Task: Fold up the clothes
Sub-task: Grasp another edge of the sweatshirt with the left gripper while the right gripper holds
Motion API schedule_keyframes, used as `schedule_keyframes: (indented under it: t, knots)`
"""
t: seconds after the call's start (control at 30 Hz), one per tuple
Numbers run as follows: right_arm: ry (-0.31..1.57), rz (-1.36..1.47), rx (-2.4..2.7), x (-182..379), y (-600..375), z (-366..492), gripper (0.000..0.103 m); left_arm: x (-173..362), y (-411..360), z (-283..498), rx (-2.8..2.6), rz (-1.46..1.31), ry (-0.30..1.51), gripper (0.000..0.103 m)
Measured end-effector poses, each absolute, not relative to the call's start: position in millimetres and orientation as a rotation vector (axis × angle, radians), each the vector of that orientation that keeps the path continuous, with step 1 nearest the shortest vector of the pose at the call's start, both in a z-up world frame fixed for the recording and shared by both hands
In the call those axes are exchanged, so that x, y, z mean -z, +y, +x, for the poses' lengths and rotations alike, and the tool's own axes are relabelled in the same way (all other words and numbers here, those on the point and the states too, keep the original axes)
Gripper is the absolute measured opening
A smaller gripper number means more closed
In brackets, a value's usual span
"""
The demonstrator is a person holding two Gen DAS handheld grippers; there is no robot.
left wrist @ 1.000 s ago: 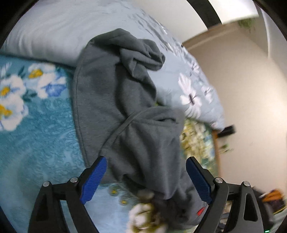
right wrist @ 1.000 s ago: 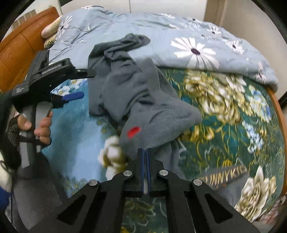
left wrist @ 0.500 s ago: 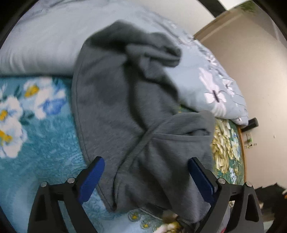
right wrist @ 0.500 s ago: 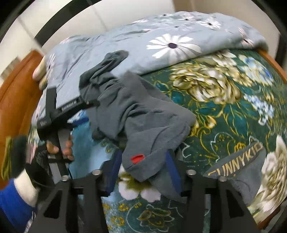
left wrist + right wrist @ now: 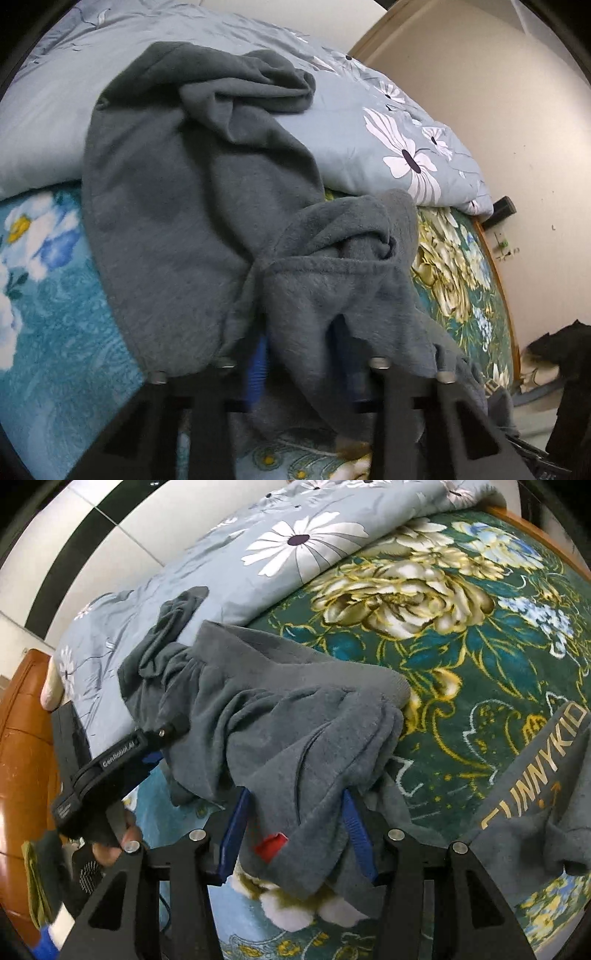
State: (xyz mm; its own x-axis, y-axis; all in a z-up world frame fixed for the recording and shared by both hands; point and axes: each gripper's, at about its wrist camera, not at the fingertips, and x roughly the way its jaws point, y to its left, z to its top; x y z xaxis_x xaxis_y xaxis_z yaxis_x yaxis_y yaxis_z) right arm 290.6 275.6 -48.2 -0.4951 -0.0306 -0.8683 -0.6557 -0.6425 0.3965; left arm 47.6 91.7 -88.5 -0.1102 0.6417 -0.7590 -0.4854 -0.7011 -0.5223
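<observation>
Grey fleece garment (image 5: 207, 206) lies bunched on the green floral blanket (image 5: 461, 657), its far end riding up onto the pale blue daisy-print duvet (image 5: 369, 122). All places below are taken from this garment.

Left gripper (image 5: 301, 363): a thick fold of the garment drapes over and between its fingers. Blue pads mostly buried; only a strip of one pad (image 5: 258, 365) shows. Jaws stand part-way apart with cloth bunched in the gap; cannot tell if they pinch it. In the right wrist view this gripper (image 5: 155, 751) comes in at the garment's left edge, tips hidden under the fleece.

Right gripper (image 5: 295, 827): at the garment's near hem, jaws spread wide, one blue pad (image 5: 236, 827) on each side of a hanging fold. Cloth sits loose between them, not pinched. A small red tag (image 5: 272, 845) shows on that fold, near the left pad.

Just right of the garment, a second grey piece with gold lettering "FUNNYKID" (image 5: 535, 782) lies on the blanket, touching the garment's lower edge.

Wooden headboard (image 5: 22, 738) stands beyond the garment's left side.
</observation>
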Motion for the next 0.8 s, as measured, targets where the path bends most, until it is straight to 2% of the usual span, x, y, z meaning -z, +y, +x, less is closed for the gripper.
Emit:
schedule_keyframes:
  t: [0.03,0.07,0.13,0.17,0.27,0.47,0.67,0.8]
  knots:
    - [1.038,-1.296,-2.168,49.5,275.6,289.2,0.046,86.5,86.6,47.8,-1.899,-1.396,-0.202,0.012]
    - [1.037,-1.304,-2.157,50.9,275.6,288.2,0.033,84.0,81.4,48.1,-1.907,-1.392,-0.222,0.01]
    - [1.019,-1.317,-2.132,51.7,275.5,286.8,0.017,76.4,71.0,49.0,-1.928,-1.384,-0.261,0.007]
    - [1.007,-1.315,-2.134,49.6,275.4,286.7,0.015,70.7,65.8,49.7,-1.934,-1.371,-0.281,0.007]
    - [0.943,-1.288,-2.157,35.8,277.9,287.9,0.012,44.5,57.5,62.3,-1.961,-1.273,-0.312,0.006]
    - [0.764,-1.11,-2.243,-29.0,310.1,308.5,0.011,-18.7,44.8,133.9,-1.958,-1.029,-0.344,0.005]
    - [0.631,-0.926,-2.23,-90.2,359.3,355.3,0.011,-80.8,73.3,218.7,-1.793,-0.877,-0.317,0.005]
    - [0.583,-0.74,-2.186,-145.5,393.9,411.5,0.011,-149.9,106.6,282.2,-1.58,-0.724,-0.264,0.005]
